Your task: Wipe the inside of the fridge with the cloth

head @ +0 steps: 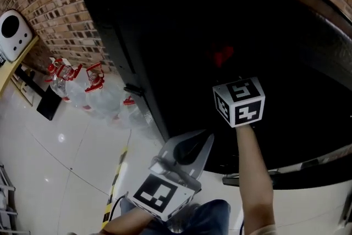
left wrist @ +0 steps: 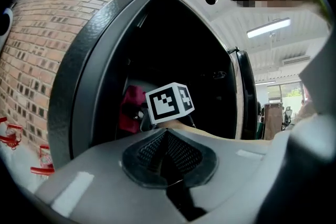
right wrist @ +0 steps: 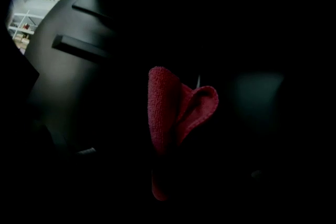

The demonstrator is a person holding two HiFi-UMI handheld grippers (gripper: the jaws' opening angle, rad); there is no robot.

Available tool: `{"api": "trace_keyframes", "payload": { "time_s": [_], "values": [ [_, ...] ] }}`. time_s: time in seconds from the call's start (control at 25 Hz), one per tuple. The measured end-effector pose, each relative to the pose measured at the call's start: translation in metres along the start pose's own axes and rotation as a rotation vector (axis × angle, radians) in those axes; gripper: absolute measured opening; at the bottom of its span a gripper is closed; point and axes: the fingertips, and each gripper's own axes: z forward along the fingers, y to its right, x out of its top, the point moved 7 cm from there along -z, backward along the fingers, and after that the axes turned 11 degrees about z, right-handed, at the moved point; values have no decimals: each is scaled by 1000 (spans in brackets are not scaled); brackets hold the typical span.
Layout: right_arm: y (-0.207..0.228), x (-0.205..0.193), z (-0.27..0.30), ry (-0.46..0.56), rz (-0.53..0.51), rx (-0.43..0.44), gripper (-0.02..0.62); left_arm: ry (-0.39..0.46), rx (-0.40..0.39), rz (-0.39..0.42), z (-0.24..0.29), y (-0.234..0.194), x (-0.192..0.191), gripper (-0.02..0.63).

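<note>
Inside one fridge (head: 165, 19), right gripper (right wrist: 161, 168) pinching one red cloth (right wrist: 170, 110), left gripper (left wrist: 168, 160) pressed together.

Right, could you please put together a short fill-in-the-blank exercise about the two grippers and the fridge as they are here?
1. The right gripper is shut on a ___ cloth.
2. The right gripper is inside the fridge, while the left gripper, jaws together and empty, is ___ it.
3. The wall beside the fridge is built of ___.

Missing words: red; outside; brick.
</note>
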Motion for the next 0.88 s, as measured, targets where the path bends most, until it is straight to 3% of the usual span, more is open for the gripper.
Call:
{"api": "trace_keyframes", "payload": {
  "time_s": [0.12, 0.32, 0.88],
  "values": [
    [3, -8, 11, -24, -37, -12, 64, 24, 6, 8, -7, -3, -10, -21],
    [-19, -12, -13, 22, -68, 41, 64, 61, -13, 45, -16, 3, -30, -21],
    [-115, -17, -108, 14, -27, 214, 64, 126, -63, 68, -34, 2, -68, -21]
  ]
}}
